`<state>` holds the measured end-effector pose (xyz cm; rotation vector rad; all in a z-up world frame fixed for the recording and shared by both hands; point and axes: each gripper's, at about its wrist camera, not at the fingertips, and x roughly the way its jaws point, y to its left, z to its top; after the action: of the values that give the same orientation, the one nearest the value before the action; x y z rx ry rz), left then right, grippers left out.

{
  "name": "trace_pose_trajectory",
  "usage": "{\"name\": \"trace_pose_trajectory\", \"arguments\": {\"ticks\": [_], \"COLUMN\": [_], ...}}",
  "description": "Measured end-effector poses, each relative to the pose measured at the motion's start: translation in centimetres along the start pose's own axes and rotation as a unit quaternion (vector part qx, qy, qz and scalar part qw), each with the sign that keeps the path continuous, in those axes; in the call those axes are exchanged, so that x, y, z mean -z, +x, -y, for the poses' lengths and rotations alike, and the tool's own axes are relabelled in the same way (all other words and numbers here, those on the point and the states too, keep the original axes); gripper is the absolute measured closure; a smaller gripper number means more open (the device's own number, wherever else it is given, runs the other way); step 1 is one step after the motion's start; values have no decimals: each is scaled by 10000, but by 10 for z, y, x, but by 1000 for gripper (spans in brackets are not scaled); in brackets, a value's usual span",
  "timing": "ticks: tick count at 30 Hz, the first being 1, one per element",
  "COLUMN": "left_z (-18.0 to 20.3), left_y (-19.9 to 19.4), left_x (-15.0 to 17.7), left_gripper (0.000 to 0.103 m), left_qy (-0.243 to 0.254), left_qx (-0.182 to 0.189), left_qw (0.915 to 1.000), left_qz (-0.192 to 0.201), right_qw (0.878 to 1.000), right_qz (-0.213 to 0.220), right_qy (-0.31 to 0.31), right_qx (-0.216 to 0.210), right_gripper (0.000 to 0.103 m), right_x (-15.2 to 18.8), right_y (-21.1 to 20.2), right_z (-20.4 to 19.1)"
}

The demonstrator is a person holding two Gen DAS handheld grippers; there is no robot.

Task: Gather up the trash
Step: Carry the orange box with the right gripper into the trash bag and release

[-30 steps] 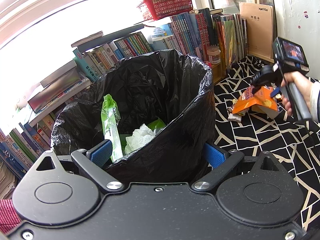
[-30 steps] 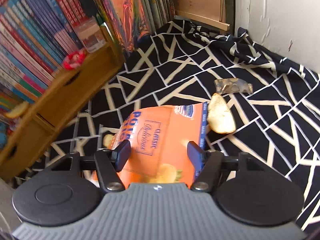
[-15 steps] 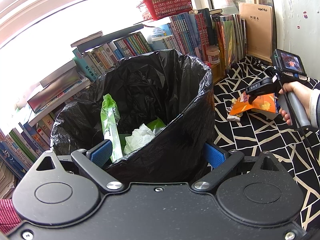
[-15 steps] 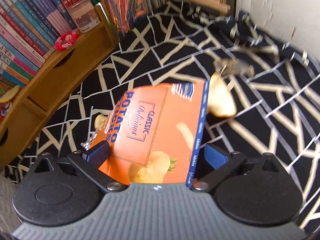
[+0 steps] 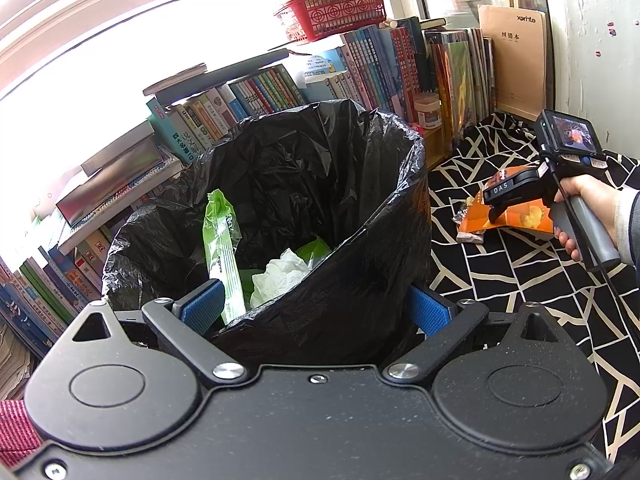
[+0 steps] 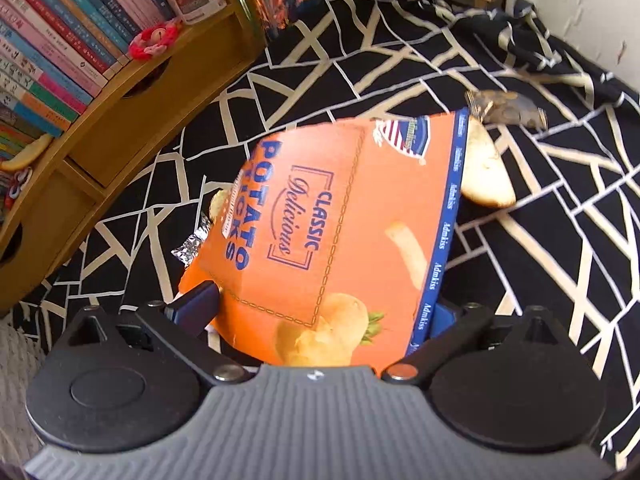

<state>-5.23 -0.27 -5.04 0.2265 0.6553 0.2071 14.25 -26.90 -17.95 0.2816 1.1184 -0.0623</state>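
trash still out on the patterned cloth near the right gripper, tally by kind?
Orange potato sticks box: 1
Bread piece: 1
Clear crumpled wrapper: 1
Silver foil scrap: 1
Total: 4

A pale bit under the box's left edge is too hidden to count.

Lined bin (image 5: 280,208) before the books (image 5: 372,68); potato-stick box (image 6: 344,240) on cloth (image 6: 560,240) to its right.
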Motion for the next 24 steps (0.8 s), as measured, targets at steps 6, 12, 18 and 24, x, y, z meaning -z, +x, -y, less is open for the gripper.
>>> {"name": "trace_pose_trajectory", "arguments": {"ticks": [6, 12, 18, 24], "left_z": [0, 0, -1, -1], "left_y": [0, 0, 0, 0], "left_x": [0, 0, 0, 0], "left_gripper": [7, 7, 7, 7], "left_qy": [-1, -1, -18, -16], "left_qx": [6, 7, 13, 18], "left_qw": [10000, 10000, 10000, 10000], "left_qz": [1, 0, -4, -2], "right_qw": [9997, 9971, 9931, 9820], "right_qz": [189, 574, 868, 1191], "right_qy": [-118, -69, 20, 121], "right_qx": [-120, -492, -786, -1461], "right_gripper": [10, 16, 17, 17], "right_x": [-2, -8, -13, -18], "right_y": [-18, -48, -74, -106], "right_z": [-15, -31, -38, -44]}}
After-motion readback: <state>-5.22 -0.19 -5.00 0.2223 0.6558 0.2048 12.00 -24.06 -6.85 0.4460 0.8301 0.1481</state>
